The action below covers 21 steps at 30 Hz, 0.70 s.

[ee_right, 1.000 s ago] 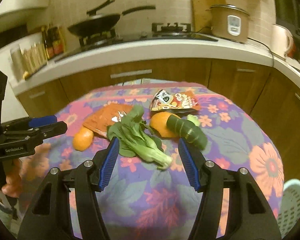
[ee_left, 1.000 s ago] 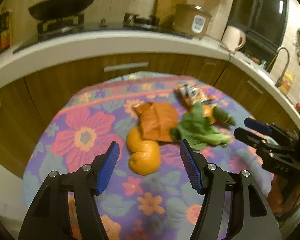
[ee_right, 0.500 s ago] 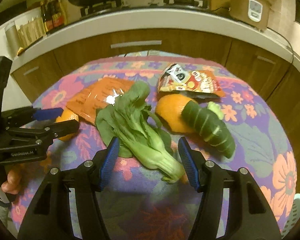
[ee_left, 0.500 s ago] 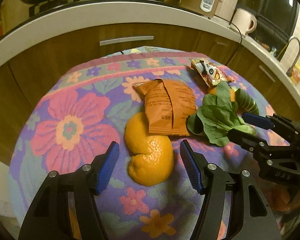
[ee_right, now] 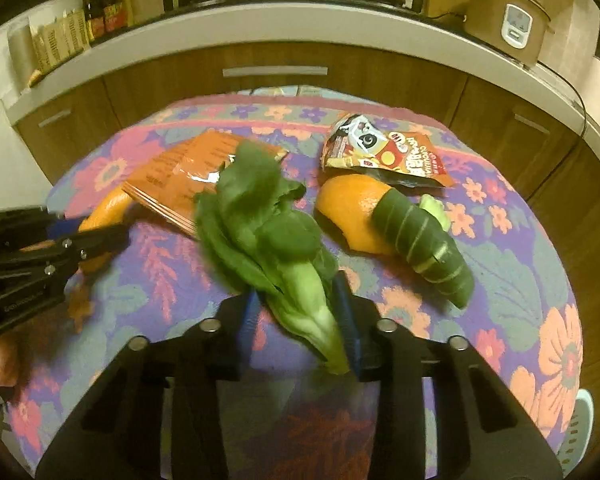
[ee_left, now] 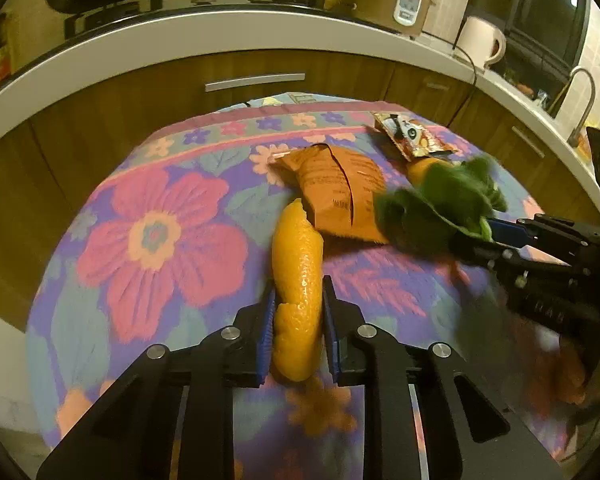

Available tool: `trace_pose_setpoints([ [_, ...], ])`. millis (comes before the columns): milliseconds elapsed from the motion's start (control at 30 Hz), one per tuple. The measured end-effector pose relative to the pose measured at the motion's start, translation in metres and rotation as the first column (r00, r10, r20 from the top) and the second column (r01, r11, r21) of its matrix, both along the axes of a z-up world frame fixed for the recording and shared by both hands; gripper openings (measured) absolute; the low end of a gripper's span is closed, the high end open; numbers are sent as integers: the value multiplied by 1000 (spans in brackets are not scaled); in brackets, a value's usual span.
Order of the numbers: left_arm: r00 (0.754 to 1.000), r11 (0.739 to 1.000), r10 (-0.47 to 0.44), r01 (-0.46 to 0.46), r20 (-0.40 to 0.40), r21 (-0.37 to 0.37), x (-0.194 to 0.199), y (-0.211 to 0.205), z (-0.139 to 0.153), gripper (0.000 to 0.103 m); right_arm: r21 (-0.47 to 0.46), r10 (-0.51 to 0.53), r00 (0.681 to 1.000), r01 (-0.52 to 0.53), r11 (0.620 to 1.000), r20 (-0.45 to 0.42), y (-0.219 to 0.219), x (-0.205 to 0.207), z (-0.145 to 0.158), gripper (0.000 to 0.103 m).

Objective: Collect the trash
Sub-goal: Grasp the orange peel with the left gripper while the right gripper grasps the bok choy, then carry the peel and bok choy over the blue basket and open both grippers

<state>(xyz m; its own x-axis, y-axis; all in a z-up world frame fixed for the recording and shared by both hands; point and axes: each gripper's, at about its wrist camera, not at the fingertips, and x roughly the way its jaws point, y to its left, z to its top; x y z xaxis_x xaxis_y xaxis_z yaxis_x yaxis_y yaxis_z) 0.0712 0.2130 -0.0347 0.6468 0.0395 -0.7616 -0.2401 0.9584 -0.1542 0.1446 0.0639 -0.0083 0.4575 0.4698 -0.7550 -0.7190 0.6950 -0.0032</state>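
My left gripper (ee_left: 298,308) is shut on a piece of orange peel (ee_left: 297,272), squeezed narrow between the blue pads, on the flowered tablecloth (ee_left: 160,248). My right gripper (ee_right: 300,308) is shut on the pale stem of a green bok choy (ee_right: 268,236); it also shows blurred in the left wrist view (ee_left: 436,208). An orange snack bag (ee_left: 336,192) lies just behind the peel. A red snack wrapper (ee_right: 384,156), a second orange peel (ee_right: 352,208) and a sliced cucumber (ee_right: 424,240) lie to the right.
The round table stands in front of wooden cabinets (ee_right: 276,76) and a white countertop (ee_left: 220,36) with a rice cooker (ee_right: 504,24), a kettle (ee_left: 480,44) and a stove. A pale basket (ee_right: 580,428) shows low at the right edge.
Both grippers moved forward and closed: the left on the orange peel, squeezing it narrow, the right on the bok choy stem. The bok choy leaves are blurred from motion.
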Motion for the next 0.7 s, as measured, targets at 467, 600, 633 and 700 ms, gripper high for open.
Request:
trace_pose_setpoints([
  [467, 988, 992, -73, 86, 139, -93, -50, -36, 38, 18, 233, -75, 993, 94, 968, -91, -85, -64, 29, 24],
  [600, 963, 969, -160, 195, 216, -153, -49, -61, 45, 18, 270, -155, 984, 172, 947, -82, -121, -76, 33, 23],
  [633, 958, 962, -178, 218, 227, -163, -48, -67, 45, 18, 287, -175, 981, 193, 938, -88, -132, -78, 34, 24],
  [700, 945, 948, -223, 267, 238, -172, -43, -86, 46, 18, 302, -210, 973, 230, 925, -97, -151, -79, 34, 24],
])
